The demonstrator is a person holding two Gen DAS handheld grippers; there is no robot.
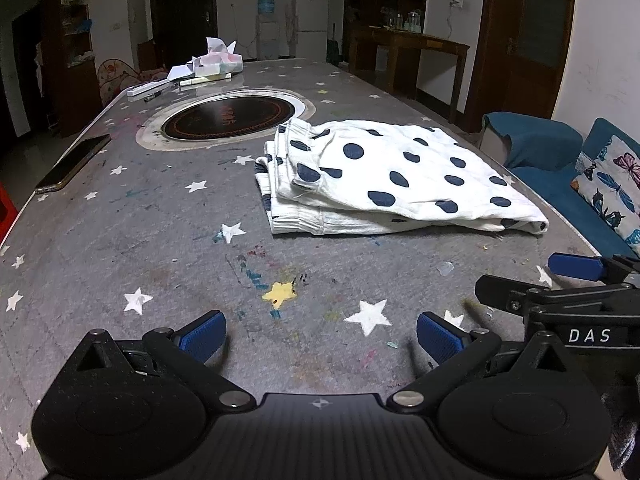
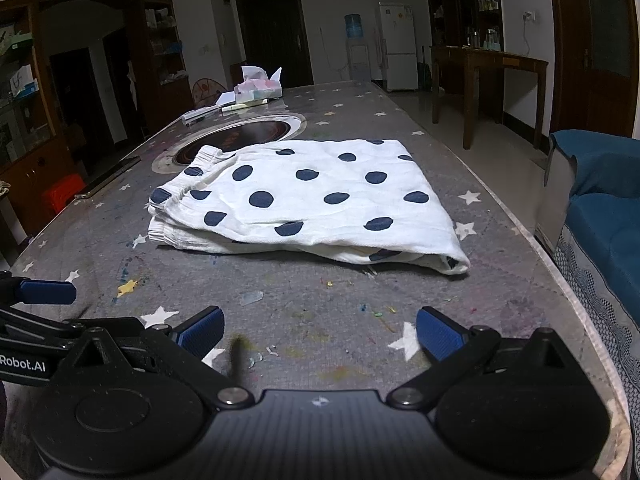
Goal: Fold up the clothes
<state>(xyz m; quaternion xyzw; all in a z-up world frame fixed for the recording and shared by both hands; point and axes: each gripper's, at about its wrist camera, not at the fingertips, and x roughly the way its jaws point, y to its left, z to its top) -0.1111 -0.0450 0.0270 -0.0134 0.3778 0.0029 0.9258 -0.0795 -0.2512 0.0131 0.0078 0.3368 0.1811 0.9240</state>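
A white garment with dark blue dots (image 1: 396, 178) lies folded in a flat stack on the grey star-patterned table (image 1: 160, 240); it also shows in the right wrist view (image 2: 312, 200). My left gripper (image 1: 320, 336) is open and empty, low over the table, well short of the garment. My right gripper (image 2: 320, 336) is open and empty too, just in front of the garment's near edge. The right gripper's body shows at the right of the left wrist view (image 1: 576, 300), and the left gripper's body shows at the left of the right wrist view (image 2: 40, 320).
A round dark hotplate inset (image 1: 228, 116) sits behind the garment. A phone (image 1: 72, 164) lies at the table's left edge. A tissue box and papers (image 1: 216, 64) are at the far end. A blue sofa (image 2: 600, 208) with a butterfly cushion (image 1: 612, 188) stands right of the table.
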